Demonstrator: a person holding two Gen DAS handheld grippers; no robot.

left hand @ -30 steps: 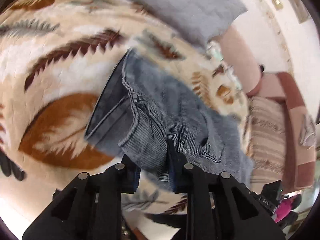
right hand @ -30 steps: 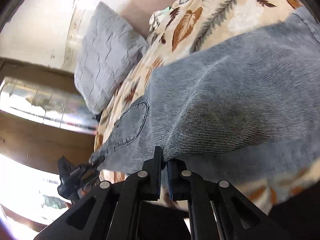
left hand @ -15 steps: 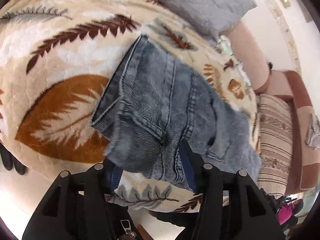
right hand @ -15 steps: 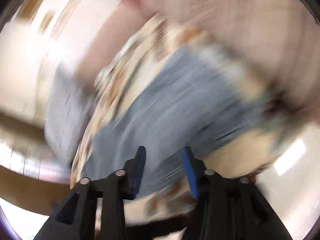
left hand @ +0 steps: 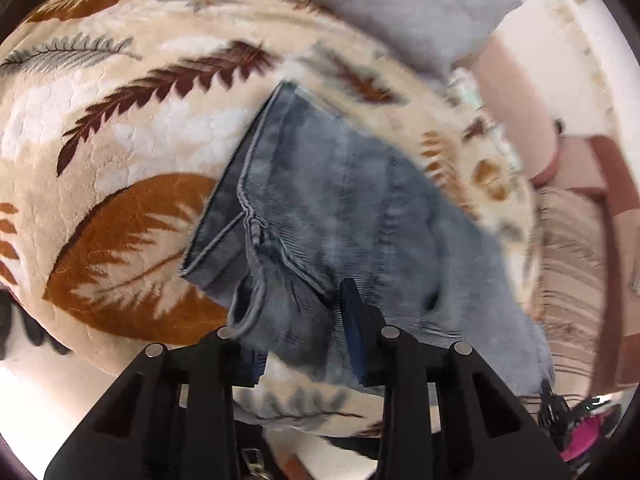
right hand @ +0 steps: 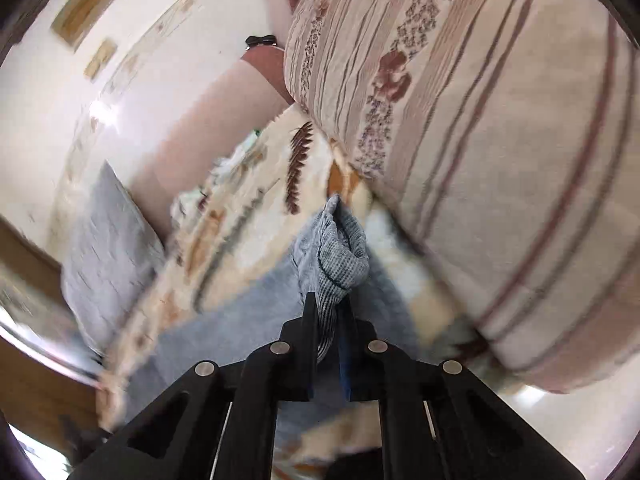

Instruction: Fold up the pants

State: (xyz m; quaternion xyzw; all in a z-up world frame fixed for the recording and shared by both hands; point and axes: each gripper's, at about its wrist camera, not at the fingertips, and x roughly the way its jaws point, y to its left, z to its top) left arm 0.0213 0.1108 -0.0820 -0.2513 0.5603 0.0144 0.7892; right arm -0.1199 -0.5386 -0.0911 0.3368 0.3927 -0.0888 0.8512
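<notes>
Blue-grey jeans (left hand: 340, 208) lie folded on a leaf-print blanket (left hand: 120, 140). My left gripper (left hand: 296, 312) is at their near edge and its jaws are closing. A thick fold of denim fills the gap and covers the left finger, while the right finger (left hand: 352, 312) rests against the cloth. In the right wrist view, my right gripper (right hand: 328, 300) is shut on a bunched end of the jeans (right hand: 340, 256), which stands up in a peak between the fingers. The rest of the jeans spreads away to the left below it.
A grey quilted pillow (left hand: 420, 4) lies at the far side of the blanket, also seen as the pillow (right hand: 104, 240) in the right wrist view. A large striped cushion (right hand: 480, 160) sits close on the right of the pinched cloth. Beyond the blanket are a pink headboard (left hand: 516, 100) and a wall.
My right gripper let go of the jeans' long edge, swung towards the striped cushion and shut on a bunched end. My left gripper widened, then narrowed again around the near fold.
</notes>
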